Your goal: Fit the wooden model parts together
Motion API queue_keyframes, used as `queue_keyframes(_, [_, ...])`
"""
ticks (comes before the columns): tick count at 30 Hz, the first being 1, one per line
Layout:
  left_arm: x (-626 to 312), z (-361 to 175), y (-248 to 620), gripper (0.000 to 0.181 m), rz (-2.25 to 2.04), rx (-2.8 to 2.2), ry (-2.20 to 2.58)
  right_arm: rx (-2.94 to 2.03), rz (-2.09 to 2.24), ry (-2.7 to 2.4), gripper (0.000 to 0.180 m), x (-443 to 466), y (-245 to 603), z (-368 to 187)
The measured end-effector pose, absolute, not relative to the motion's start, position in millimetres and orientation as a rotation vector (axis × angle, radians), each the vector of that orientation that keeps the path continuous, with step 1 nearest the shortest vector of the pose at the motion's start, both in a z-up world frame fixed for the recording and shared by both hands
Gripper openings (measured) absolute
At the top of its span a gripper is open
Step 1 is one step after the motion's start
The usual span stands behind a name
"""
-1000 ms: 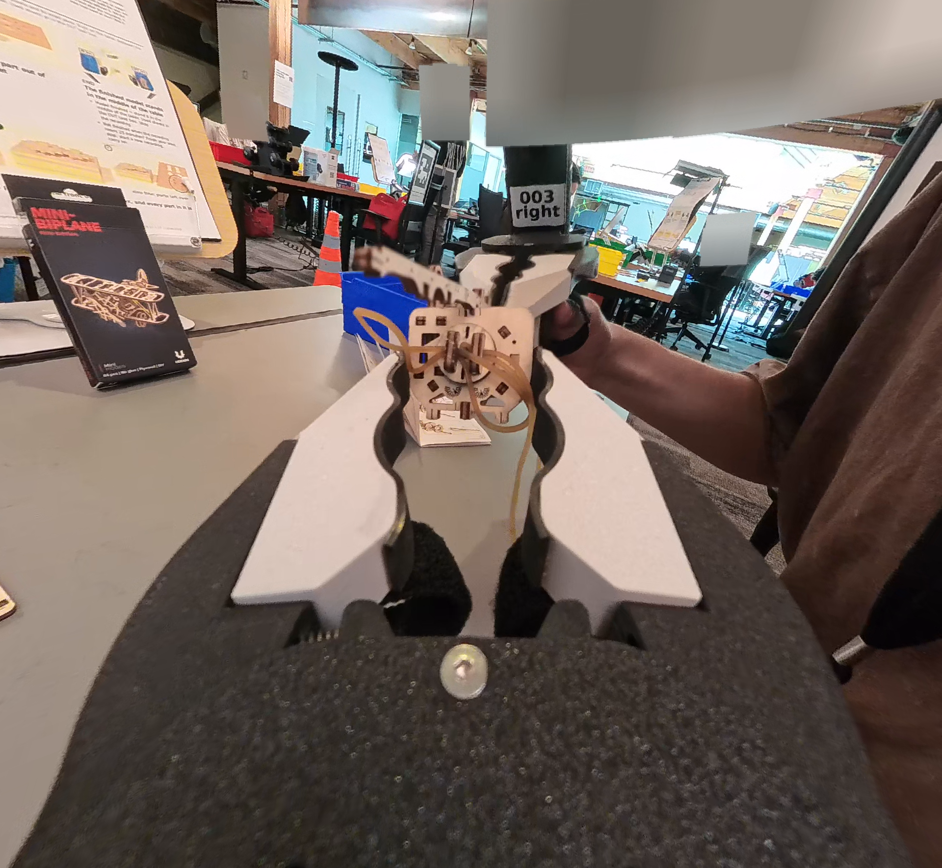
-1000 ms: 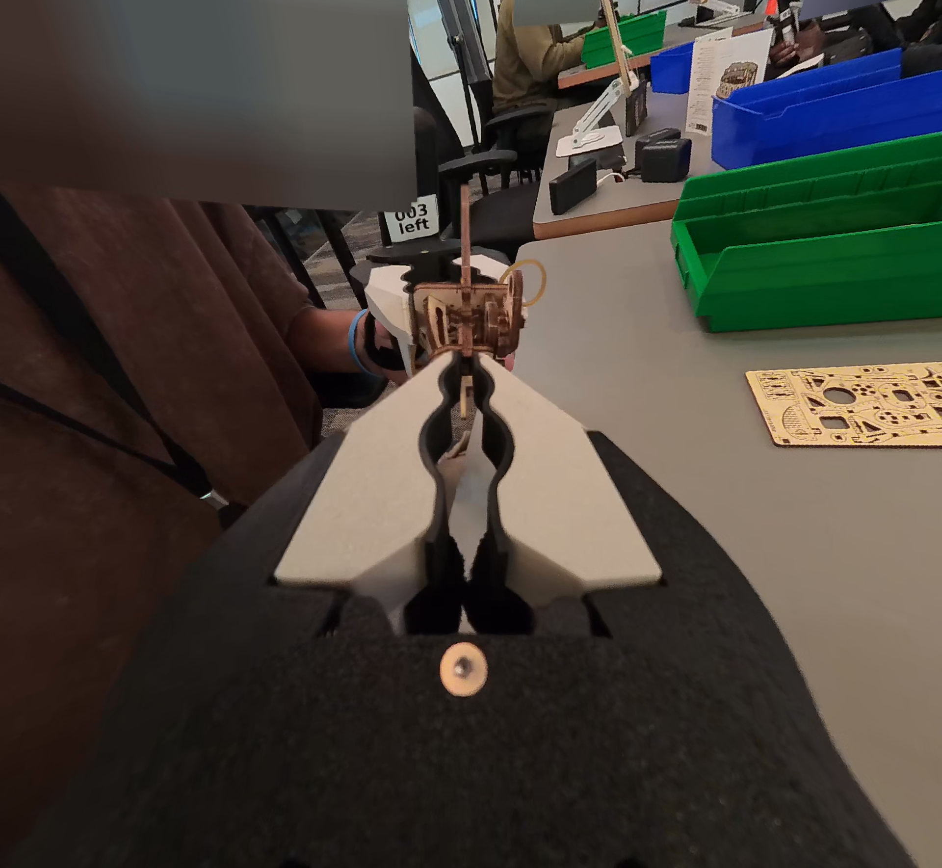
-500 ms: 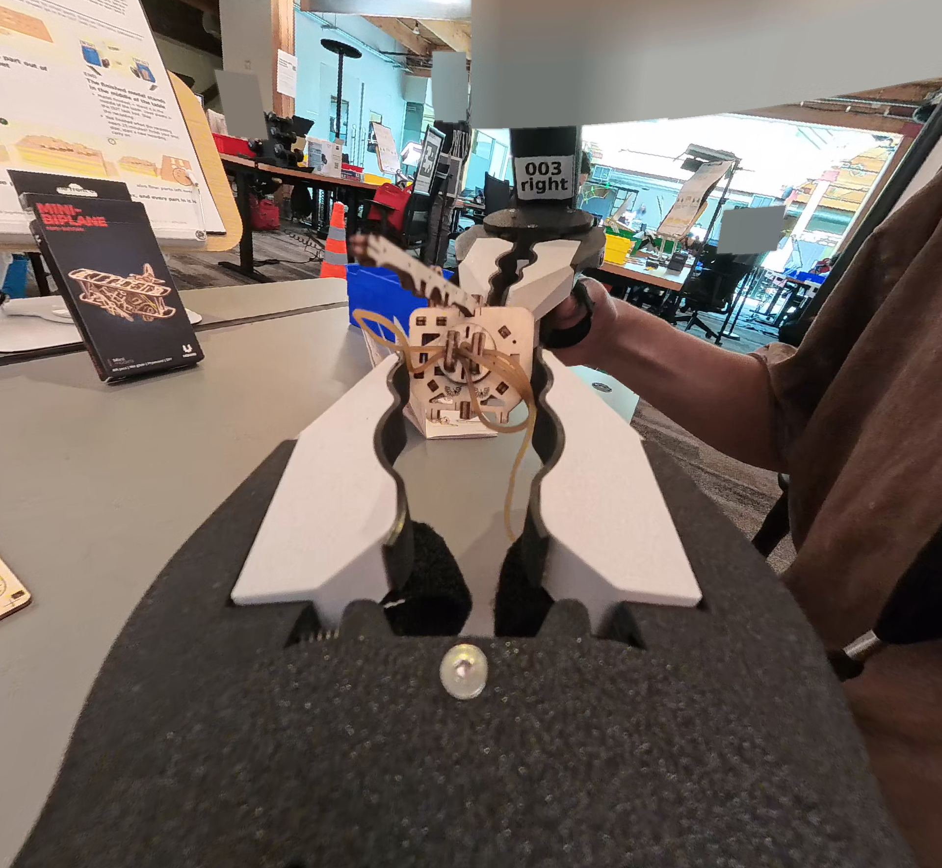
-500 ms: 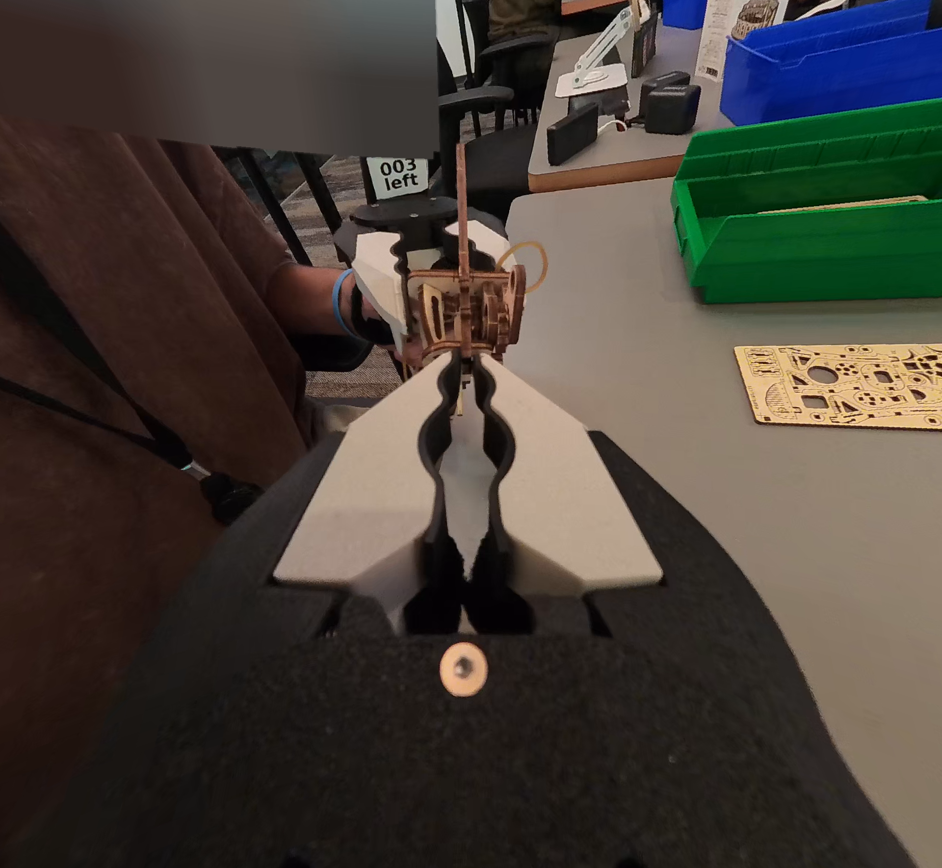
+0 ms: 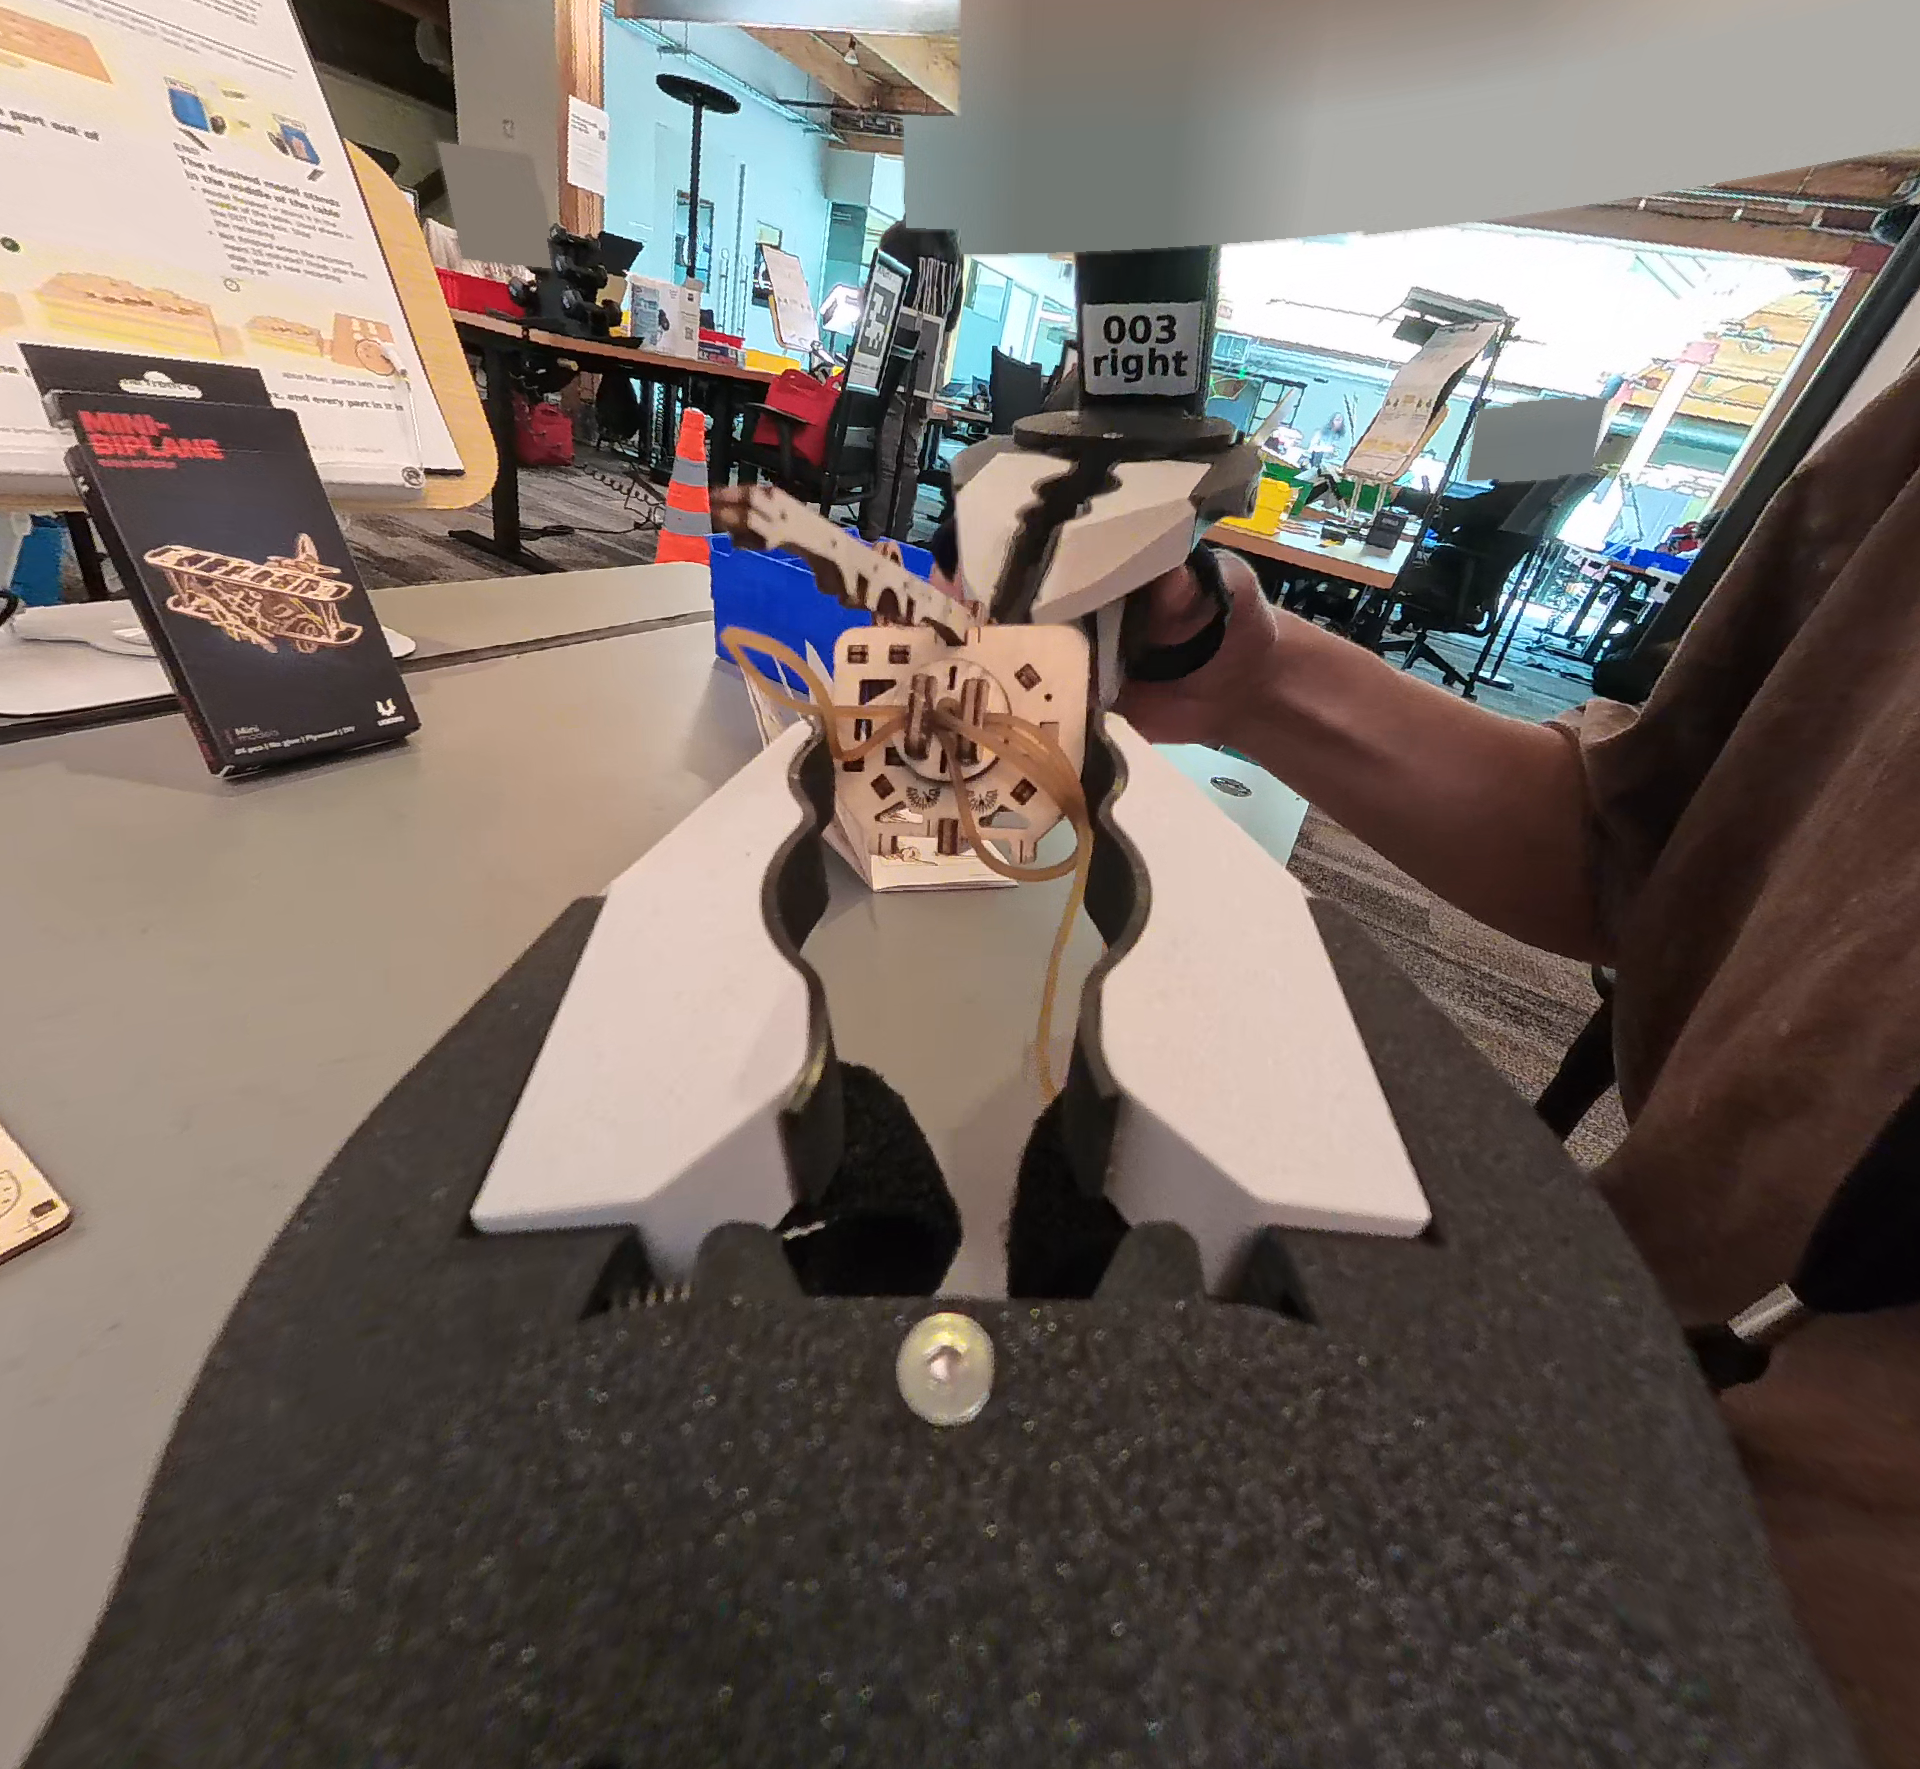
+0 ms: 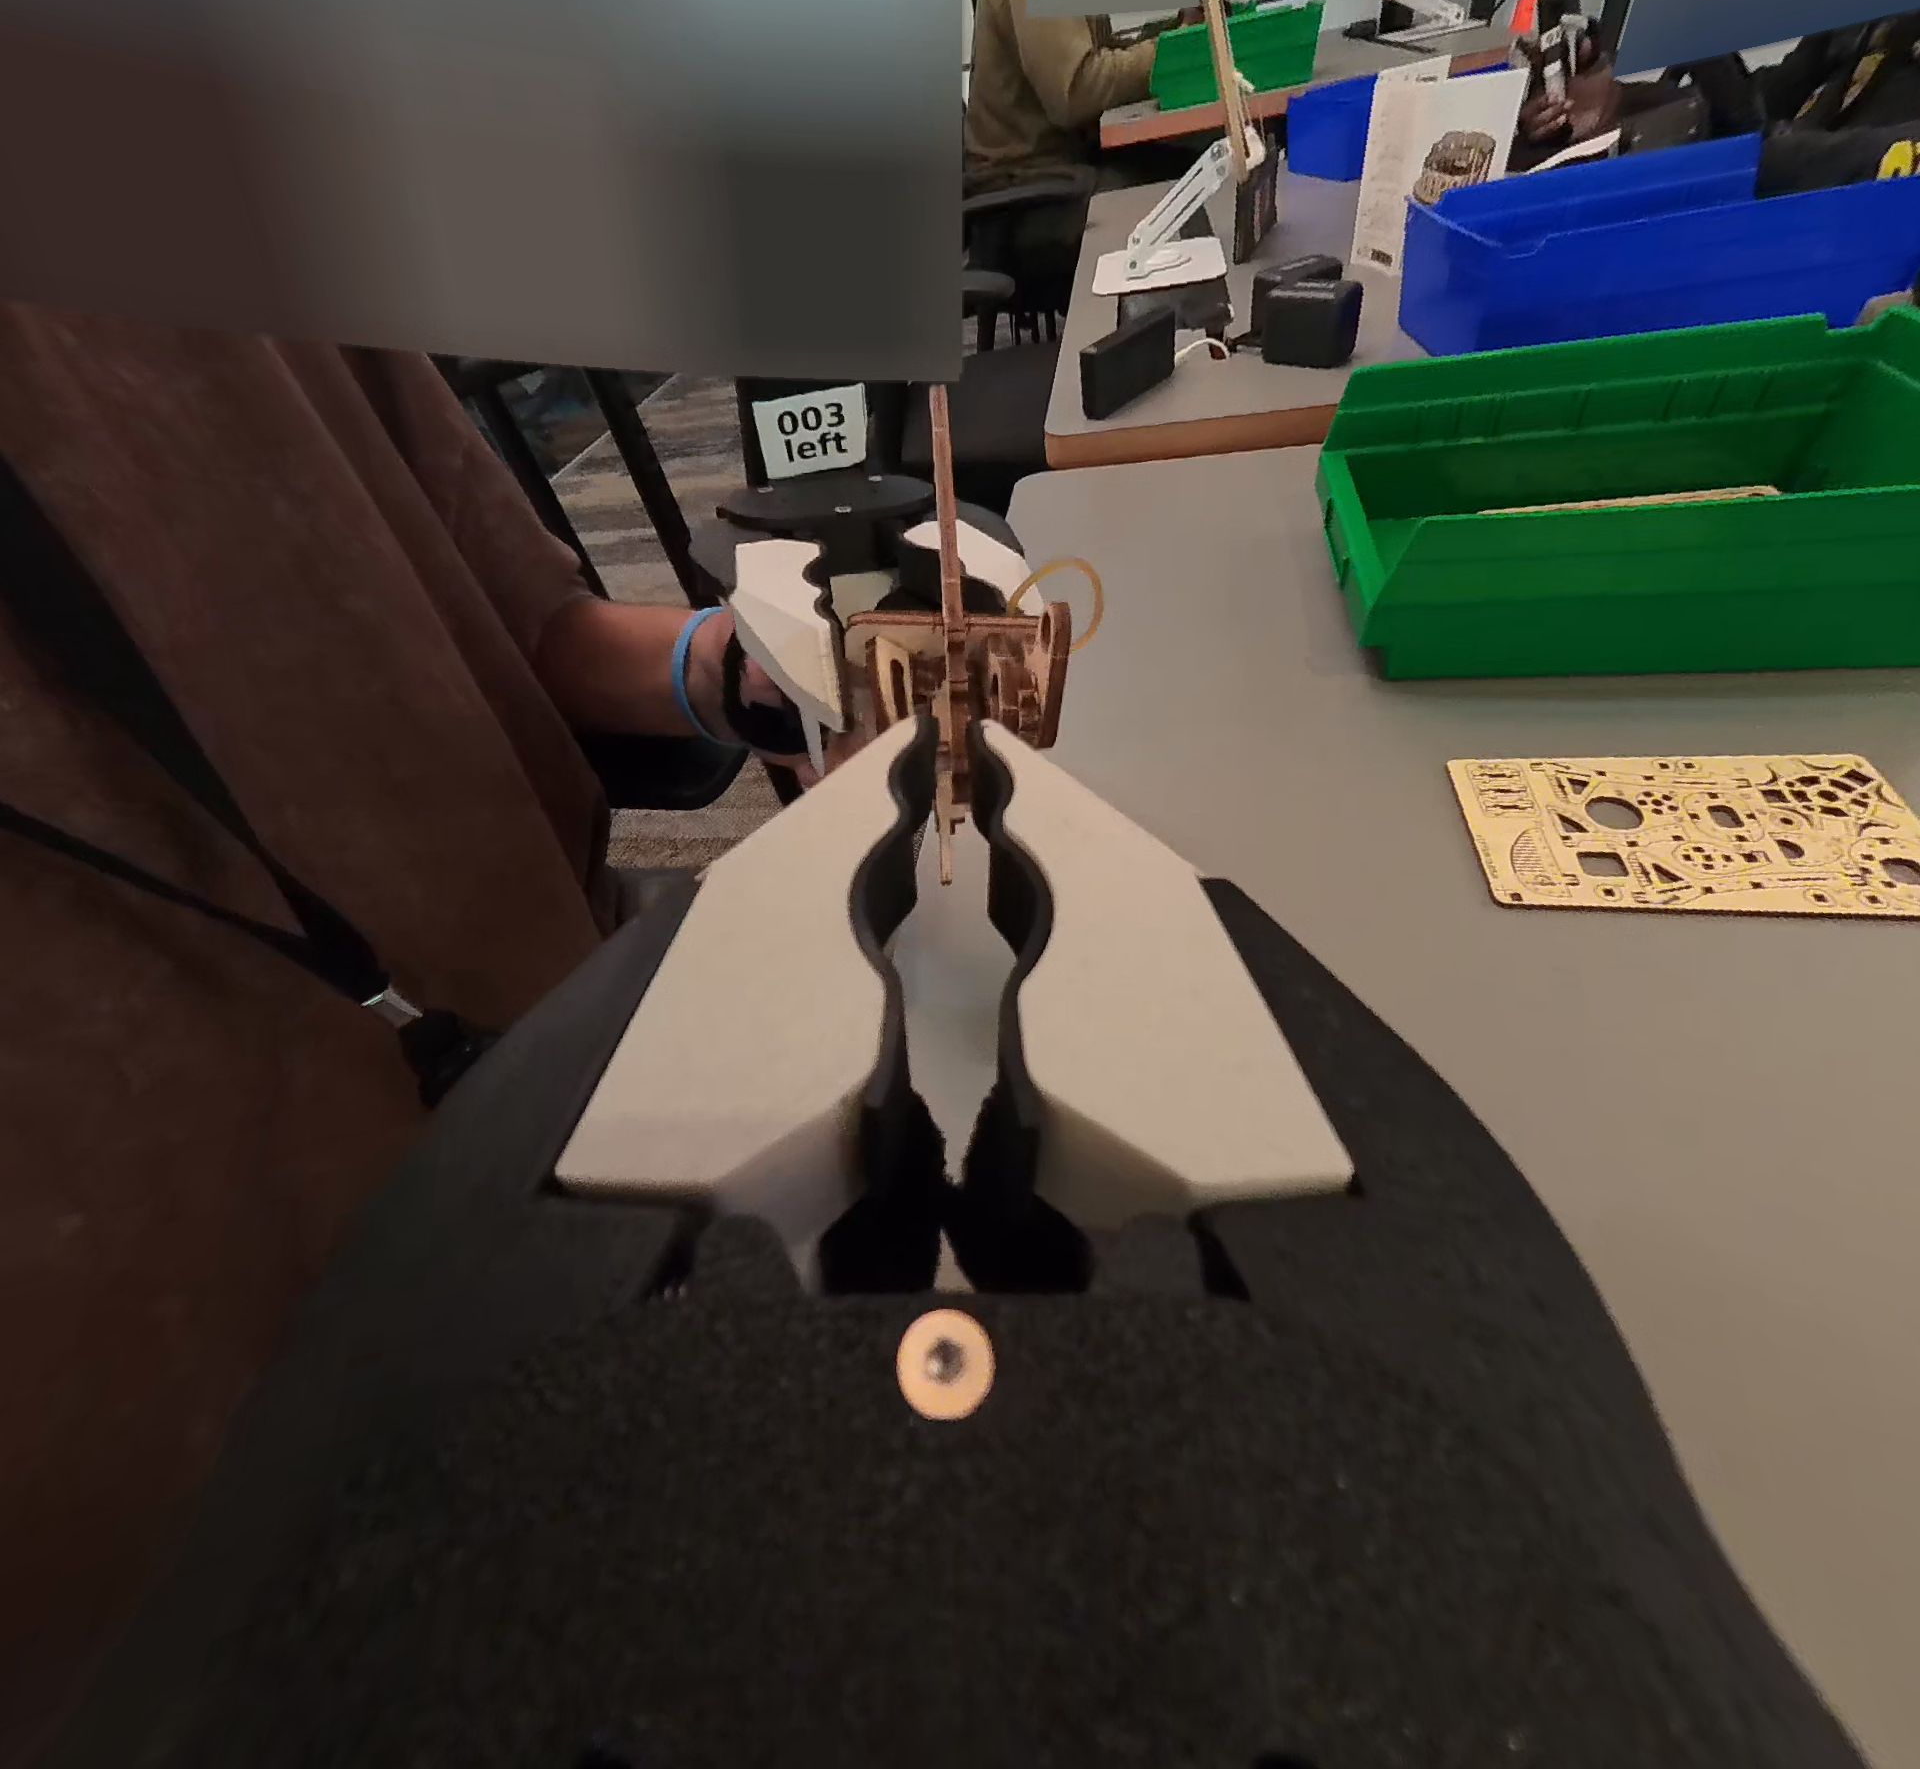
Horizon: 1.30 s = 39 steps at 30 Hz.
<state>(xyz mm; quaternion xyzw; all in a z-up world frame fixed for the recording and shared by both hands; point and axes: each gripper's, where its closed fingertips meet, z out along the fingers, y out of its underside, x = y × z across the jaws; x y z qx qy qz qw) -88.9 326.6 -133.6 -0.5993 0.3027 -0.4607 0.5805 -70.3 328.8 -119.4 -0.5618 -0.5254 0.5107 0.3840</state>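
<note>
Two handheld grippers meet tip to tip above a grey worktop point(image 6: 1195, 597). The left gripper point(image 5: 956, 784) pinches a square wooden block point(image 5: 961, 743), wound with a rubber band point(image 5: 1029, 815), between its white fingers point(image 5: 686, 992). The right gripper point(image 6: 948, 763) points straight at it, pressed onto a thin wooden strip point(image 6: 943, 639) slotted into the block's far side. A bare forearm point(image 5: 1382, 784) reaches in behind. A flat wooden parts sheet point(image 6: 1683, 831) lies near a green bin point(image 6: 1621, 576).

Green bin point(image 6: 1621, 514), blue bin point(image 6: 1642, 254), black box point(image 5: 244, 566), orange cone point(image 5: 686, 504)
</note>
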Motion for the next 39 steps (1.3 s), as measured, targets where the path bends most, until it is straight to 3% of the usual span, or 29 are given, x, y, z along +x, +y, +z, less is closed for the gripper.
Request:
queue_keyframes(11, [-88.9, -133.4, 326.6, 0.046, -1.080, -1.400, 0.707, -1.439, 1.301, -1.336, 0.005, -68.4, 328.7, -117.3])
queue_keyframes(14, [-88.7, -133.5, 326.4, 0.046, -1.080, -1.400, 0.708, -1.457, 1.279, -1.311, 0.018, -69.0, 332.6, -118.1])
queue_keyframes(18, [-88.4, -133.6, 326.2, 0.046, -1.078, -1.401, 0.710, -1.459, 1.297, -1.299, 0.016, -70.8, 332.5, -119.8])
queue_keyframes(23, [-88.2, -134.5, 326.3, 0.046, -1.071, -1.404, 0.714, -1.385, 1.311, -1.265, 0.000, -68.2, 332.2, -104.0])
queue_keyframes(39, [-89.3, -132.4, 325.6, 0.046, -1.075, -1.394, 0.710, -1.451, 1.353, -1.313, 0.000, -74.7, 325.8, -124.5])
